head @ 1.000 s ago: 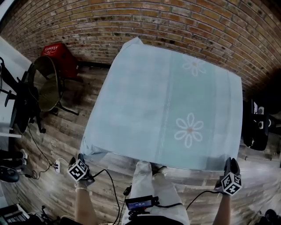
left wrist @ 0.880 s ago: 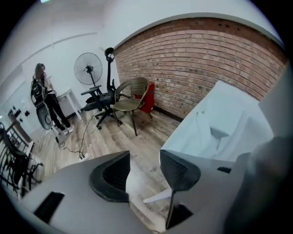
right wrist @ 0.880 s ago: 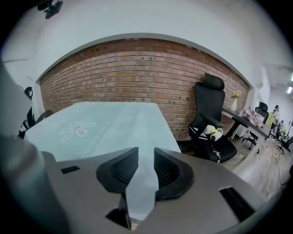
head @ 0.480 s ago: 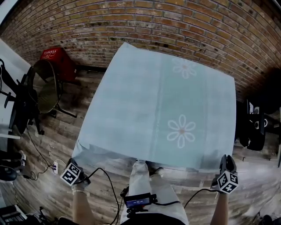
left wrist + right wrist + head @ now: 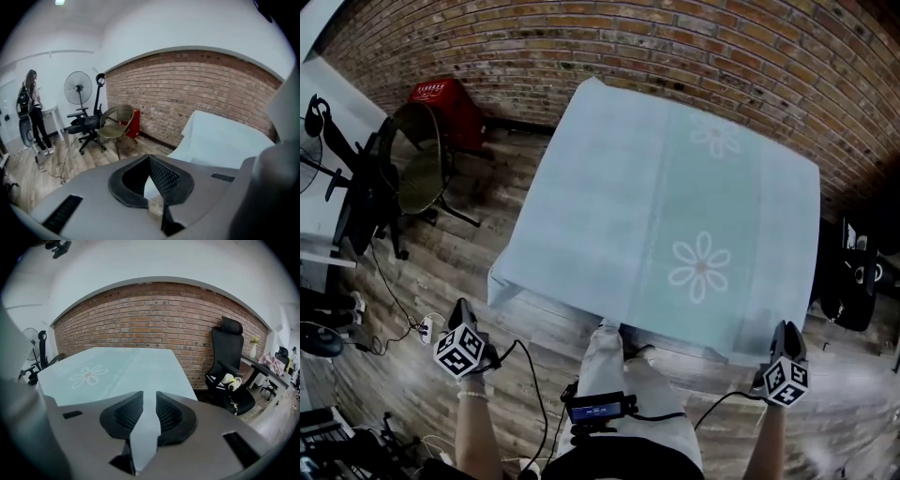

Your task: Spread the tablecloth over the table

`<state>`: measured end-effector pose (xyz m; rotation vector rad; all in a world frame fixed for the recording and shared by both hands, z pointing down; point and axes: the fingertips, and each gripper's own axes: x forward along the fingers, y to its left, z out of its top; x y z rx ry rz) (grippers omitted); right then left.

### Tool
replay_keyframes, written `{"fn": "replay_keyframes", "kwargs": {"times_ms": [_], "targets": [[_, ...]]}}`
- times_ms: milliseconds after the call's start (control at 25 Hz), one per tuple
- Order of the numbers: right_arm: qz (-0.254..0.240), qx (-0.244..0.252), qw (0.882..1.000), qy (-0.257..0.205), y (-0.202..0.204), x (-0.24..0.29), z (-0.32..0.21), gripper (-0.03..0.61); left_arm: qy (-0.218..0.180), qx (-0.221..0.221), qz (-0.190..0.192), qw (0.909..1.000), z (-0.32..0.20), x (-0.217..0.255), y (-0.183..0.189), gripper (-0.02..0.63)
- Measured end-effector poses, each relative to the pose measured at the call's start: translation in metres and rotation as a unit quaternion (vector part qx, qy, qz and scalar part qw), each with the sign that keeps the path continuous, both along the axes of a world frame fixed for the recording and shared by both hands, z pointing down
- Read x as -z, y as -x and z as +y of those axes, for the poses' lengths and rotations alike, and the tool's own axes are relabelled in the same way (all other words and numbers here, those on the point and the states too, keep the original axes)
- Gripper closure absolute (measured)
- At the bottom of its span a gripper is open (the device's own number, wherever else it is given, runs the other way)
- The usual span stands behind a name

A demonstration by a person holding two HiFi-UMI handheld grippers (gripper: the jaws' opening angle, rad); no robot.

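A pale blue tablecloth [image 5: 609, 197] with white flowers [image 5: 701, 267] covers the whole table, which is hidden beneath it. My left gripper [image 5: 461, 309] is at the cloth's near left corner, shut, and a pale sliver of cloth shows between its pads [image 5: 161, 180]. That corner is raised off the table edge. My right gripper [image 5: 785, 330] is at the near right corner. Its jaws are closing, and a strip of tablecloth [image 5: 143, 437] fills the gap between its pads [image 5: 169, 416]. In the right gripper view the cloth [image 5: 117, 369] lies flat ahead.
A brick wall [image 5: 675, 47] runs behind the table. To the left stand a red crate [image 5: 445, 108], a wicker chair [image 5: 417, 169] and a black office chair [image 5: 356, 206]. Another black chair [image 5: 853, 281] is on the right. Cables [image 5: 394, 319] lie on the floor, and a person [image 5: 33, 112] stands by a fan [image 5: 78, 89].
My left gripper went from open to shut at the near left corner and rose, lifting that corner of the cloth. The right gripper stayed at its corner.
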<state>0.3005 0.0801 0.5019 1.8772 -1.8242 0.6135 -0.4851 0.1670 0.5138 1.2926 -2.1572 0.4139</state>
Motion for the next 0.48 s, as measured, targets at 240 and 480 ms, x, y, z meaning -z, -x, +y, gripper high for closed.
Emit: {"fn": "replay_keyframes", "kwargs": {"times_ms": [240,480], "targets": [[-0.007,0.038,0.998,-0.045,0.041,0.028,-0.011,0.529,-0.058,-0.227,-0.023,0.9720,-0.087,0.056,-0.119,0.600],[-0.029,0.084,0.990,-0.107,0.080,0.088,-0.018,0.540,-0.134,-0.372,-0.008,0.9187,-0.130,0.134,-0.245,0.600]]}}
